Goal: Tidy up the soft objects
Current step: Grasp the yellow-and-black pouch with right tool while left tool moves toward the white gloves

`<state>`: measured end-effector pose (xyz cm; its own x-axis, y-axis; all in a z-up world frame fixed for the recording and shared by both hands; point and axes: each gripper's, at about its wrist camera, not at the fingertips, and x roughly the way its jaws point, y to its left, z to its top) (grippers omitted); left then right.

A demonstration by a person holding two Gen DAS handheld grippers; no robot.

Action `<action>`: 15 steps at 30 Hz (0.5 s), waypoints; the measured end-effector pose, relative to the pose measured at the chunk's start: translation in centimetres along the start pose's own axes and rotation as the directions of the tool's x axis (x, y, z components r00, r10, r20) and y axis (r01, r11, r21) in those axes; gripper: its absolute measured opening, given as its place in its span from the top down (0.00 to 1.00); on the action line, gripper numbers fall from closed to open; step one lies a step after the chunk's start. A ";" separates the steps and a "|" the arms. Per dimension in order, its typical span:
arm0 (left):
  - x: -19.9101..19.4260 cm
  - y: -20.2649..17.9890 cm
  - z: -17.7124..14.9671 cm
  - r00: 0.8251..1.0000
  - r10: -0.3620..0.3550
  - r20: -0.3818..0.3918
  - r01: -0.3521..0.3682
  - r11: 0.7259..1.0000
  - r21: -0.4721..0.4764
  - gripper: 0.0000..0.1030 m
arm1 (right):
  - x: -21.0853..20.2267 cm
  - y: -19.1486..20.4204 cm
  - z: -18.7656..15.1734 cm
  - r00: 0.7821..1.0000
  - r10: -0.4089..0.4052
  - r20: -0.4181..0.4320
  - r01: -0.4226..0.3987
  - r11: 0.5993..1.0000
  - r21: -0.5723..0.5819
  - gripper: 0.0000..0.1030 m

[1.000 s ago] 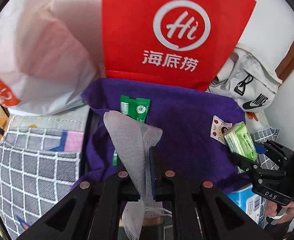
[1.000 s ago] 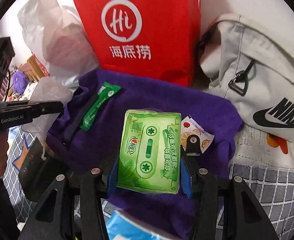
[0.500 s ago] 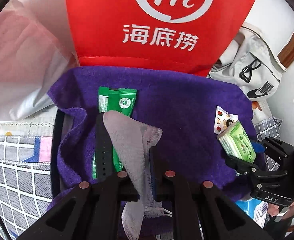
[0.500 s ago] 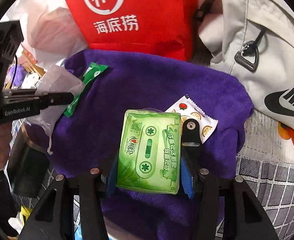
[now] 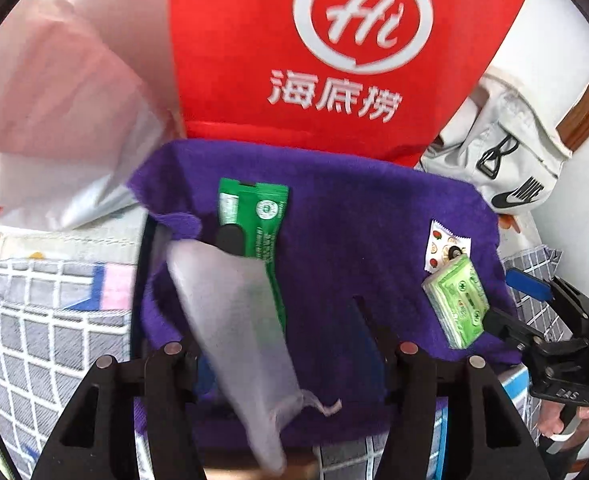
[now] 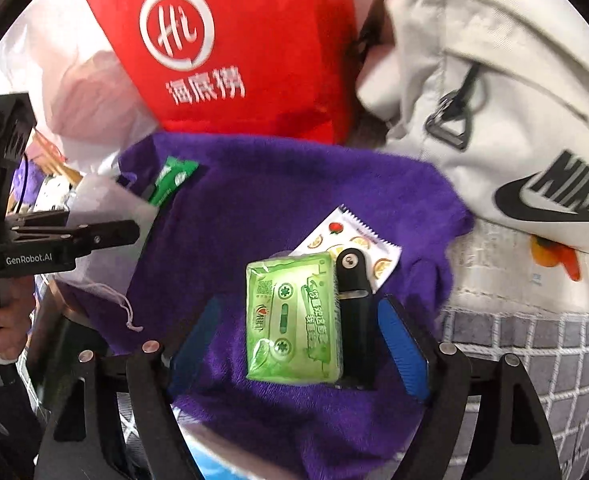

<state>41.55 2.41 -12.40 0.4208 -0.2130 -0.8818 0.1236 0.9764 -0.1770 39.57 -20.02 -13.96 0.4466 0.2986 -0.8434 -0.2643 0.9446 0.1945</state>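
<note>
A purple towel (image 5: pixel 354 216) lies spread in front of me, also in the right wrist view (image 6: pixel 278 184). My left gripper (image 5: pixel 290 312) is open; a white mesh pouch (image 5: pixel 234 320) leans between its jaws, loose, over a green sachet (image 5: pixel 262 216). My right gripper (image 6: pixel 294 316) is open; a green tissue pack (image 6: pixel 290 316) lies on the towel between its jaws, against the right finger (image 6: pixel 352 300). The pack also shows in the left wrist view (image 5: pixel 456 304). A fruit-print sachet (image 6: pixel 354 244) lies just beyond it.
A red paper bag (image 5: pixel 334 48) stands behind the towel. A white plastic bag (image 5: pixel 54 120) is at the left, a white Nike bag (image 6: pixel 514 120) at the right. Checked grey cloth (image 5: pixel 46 340) lies under and beside the towel.
Both grippers have opened. The mesh pouch has slipped free and tilted in the left jaws. The tissue pack has dropped onto the towel between the right jaws.
</note>
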 end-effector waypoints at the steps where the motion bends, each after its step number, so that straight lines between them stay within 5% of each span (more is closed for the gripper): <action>1: -0.7 0.1 -0.3 1.000 0.005 0.013 -0.005 1.000 -0.003 0.45 | -1.0 0.4 -0.3 1.000 0.008 0.015 -0.008 1.000 -0.006 0.22; 15: -8.7 2.2 -6.8 0.994 0.041 0.106 -0.033 0.997 -0.077 0.45 | -10.2 8.6 -8.7 0.987 0.137 0.088 -0.131 0.989 -0.073 0.30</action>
<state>32.08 6.59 -8.10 0.5181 -0.1756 -0.8371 0.0403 0.9826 -0.1812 25.28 -16.14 -8.08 0.4798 0.4364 -0.7611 -0.3821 0.8849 0.2665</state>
